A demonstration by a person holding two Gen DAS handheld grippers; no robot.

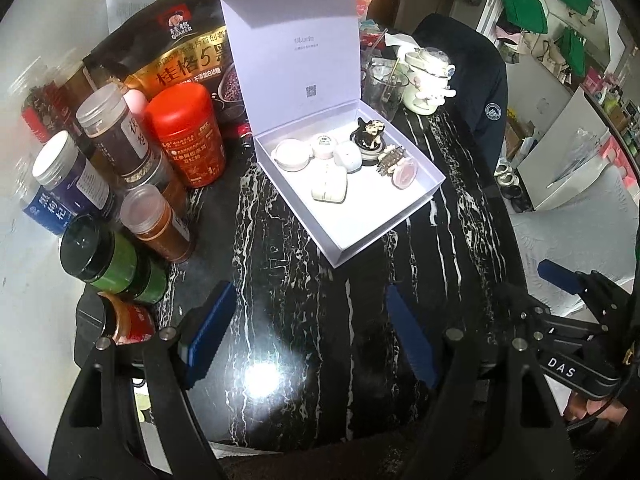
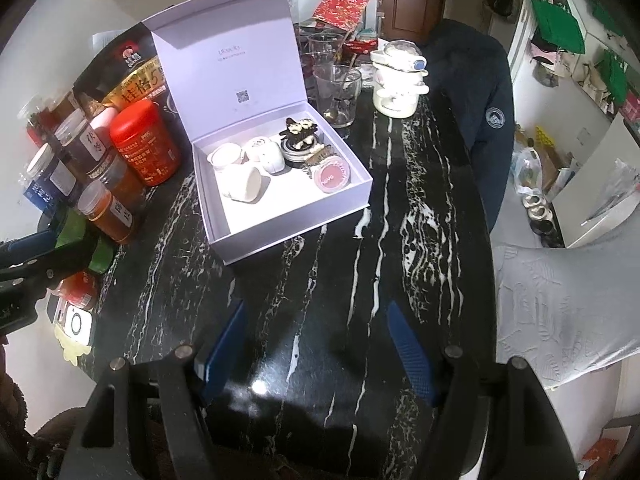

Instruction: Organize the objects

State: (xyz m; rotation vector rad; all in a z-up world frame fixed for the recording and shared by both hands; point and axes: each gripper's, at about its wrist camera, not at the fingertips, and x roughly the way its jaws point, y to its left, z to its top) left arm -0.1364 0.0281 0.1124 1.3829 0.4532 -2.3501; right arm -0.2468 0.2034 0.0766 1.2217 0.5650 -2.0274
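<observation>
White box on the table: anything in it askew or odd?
Mostly tidy. One white case in the box lies tipped on its side; the other small items sit clustered at the back. Nothing spilled.

Black tool [image 1: 312, 336], ribbed blue pads [image 1: 208, 330]

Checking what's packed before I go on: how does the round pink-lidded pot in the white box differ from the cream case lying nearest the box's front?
The pink-lidded pot is round, flat and clear-rimmed, with lettering on its lid; the cream case is boxier, plain and opaque. The pot sits at the right wall of the white box; the case lies left of centre, tipped on its side. Both are small and rest inside the open box.
</observation>
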